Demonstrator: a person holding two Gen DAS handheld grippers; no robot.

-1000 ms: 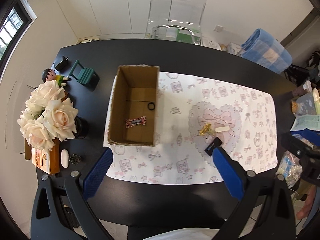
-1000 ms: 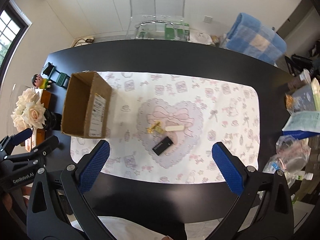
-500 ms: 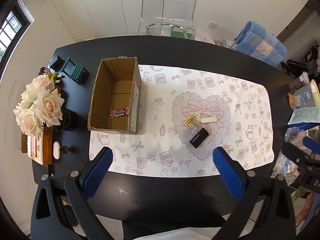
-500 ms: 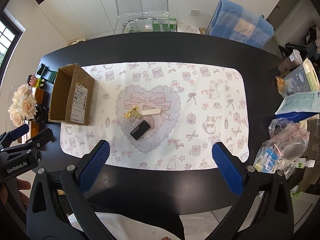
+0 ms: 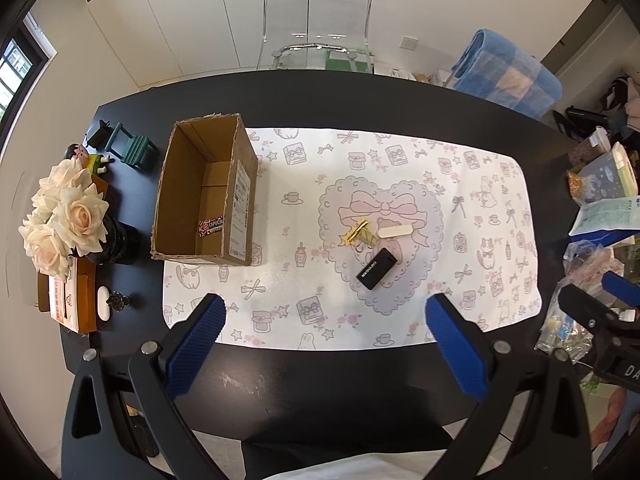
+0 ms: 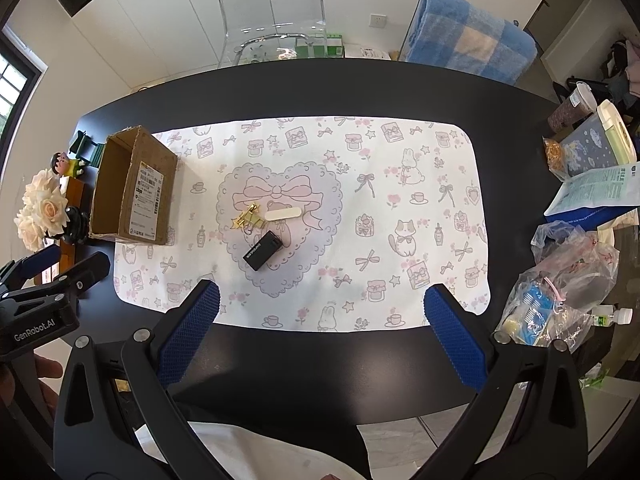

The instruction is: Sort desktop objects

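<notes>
An open cardboard box (image 5: 204, 192) (image 6: 134, 188) stands at the left end of a patterned white mat (image 5: 460, 208) (image 6: 400, 184). A red candy wrapper (image 5: 211, 227) lies inside it. On the mat's pink heart lie a black rectangular device (image 5: 377, 268) (image 6: 263, 249), a gold clip (image 5: 357, 234) (image 6: 248, 217) and a small white stick (image 5: 395, 231) (image 6: 283, 213). My left gripper (image 5: 324, 344) is open and empty above the table's near edge. My right gripper (image 6: 320, 336) is open and empty too, held well back from the objects.
Left of the box stand cream roses (image 5: 64, 220), a green toy chair (image 5: 134, 148), a figurine (image 5: 82, 155) and an orange box (image 5: 74, 304). Plastic bags and packets (image 6: 560, 292) crowd the right edge. A clear chair (image 5: 316, 16) stands behind the black table (image 5: 320, 92).
Both grippers have pulled back and risen, so the table looks smaller and more of it shows. The left view has shifted right, away from over the box. Nothing on the mat has moved.
</notes>
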